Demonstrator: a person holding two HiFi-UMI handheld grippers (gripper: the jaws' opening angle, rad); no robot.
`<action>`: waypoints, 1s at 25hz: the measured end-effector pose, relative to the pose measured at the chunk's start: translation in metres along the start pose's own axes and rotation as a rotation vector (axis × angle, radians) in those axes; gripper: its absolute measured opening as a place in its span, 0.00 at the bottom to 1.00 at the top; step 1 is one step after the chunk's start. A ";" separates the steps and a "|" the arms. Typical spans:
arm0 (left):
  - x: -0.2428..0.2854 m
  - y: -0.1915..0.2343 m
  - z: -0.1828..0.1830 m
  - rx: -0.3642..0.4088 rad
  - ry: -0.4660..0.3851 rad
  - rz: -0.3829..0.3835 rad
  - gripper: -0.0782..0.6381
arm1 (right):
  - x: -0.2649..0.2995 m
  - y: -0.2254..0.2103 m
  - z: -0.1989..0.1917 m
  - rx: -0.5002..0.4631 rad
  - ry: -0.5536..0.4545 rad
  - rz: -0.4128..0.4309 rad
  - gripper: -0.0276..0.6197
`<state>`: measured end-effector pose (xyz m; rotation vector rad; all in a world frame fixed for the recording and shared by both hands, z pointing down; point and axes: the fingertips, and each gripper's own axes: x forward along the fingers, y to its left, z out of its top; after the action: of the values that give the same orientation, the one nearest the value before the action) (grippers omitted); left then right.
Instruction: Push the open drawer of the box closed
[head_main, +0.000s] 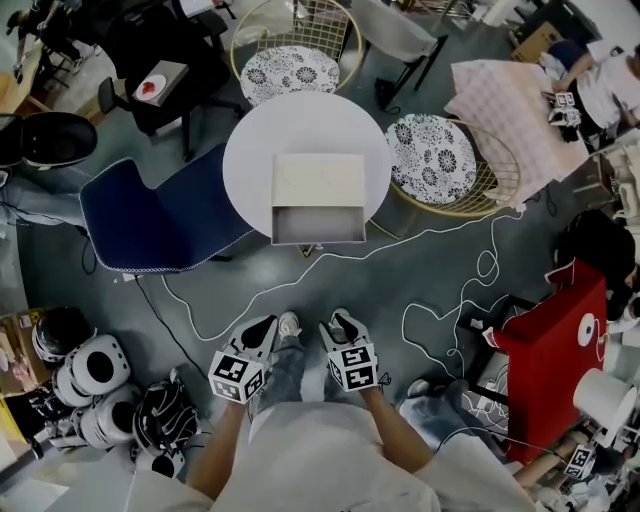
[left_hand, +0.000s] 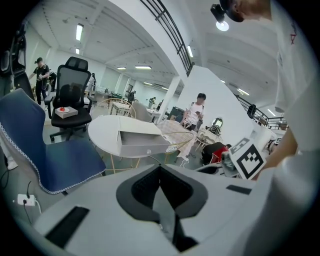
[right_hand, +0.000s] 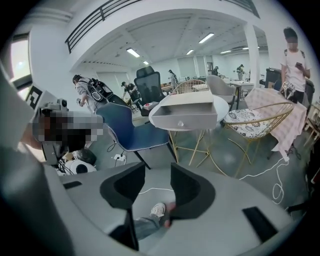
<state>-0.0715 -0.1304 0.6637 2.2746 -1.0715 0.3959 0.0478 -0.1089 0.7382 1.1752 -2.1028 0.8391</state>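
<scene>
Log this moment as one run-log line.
drawer: open | left gripper: shut, empty | right gripper: open, empty | both short of table

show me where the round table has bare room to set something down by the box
Bare room: the round table left of the box, toward the blue chair, and a crescent behind the box. Only a narrow strip on its right. The near edge is crowded: the open drawer reaches about to the rim.
</scene>
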 end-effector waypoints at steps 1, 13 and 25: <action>0.000 -0.001 0.000 0.010 0.000 0.002 0.13 | 0.003 -0.001 -0.003 -0.009 0.009 -0.006 0.31; -0.007 0.000 -0.004 -0.014 -0.004 0.025 0.13 | 0.062 -0.029 0.027 0.011 0.020 -0.046 0.29; -0.003 0.000 -0.009 -0.034 0.016 0.007 0.13 | 0.116 -0.060 0.071 0.042 0.013 -0.090 0.27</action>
<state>-0.0736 -0.1225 0.6692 2.2350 -1.0702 0.3944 0.0360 -0.2469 0.7933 1.2729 -2.0152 0.8508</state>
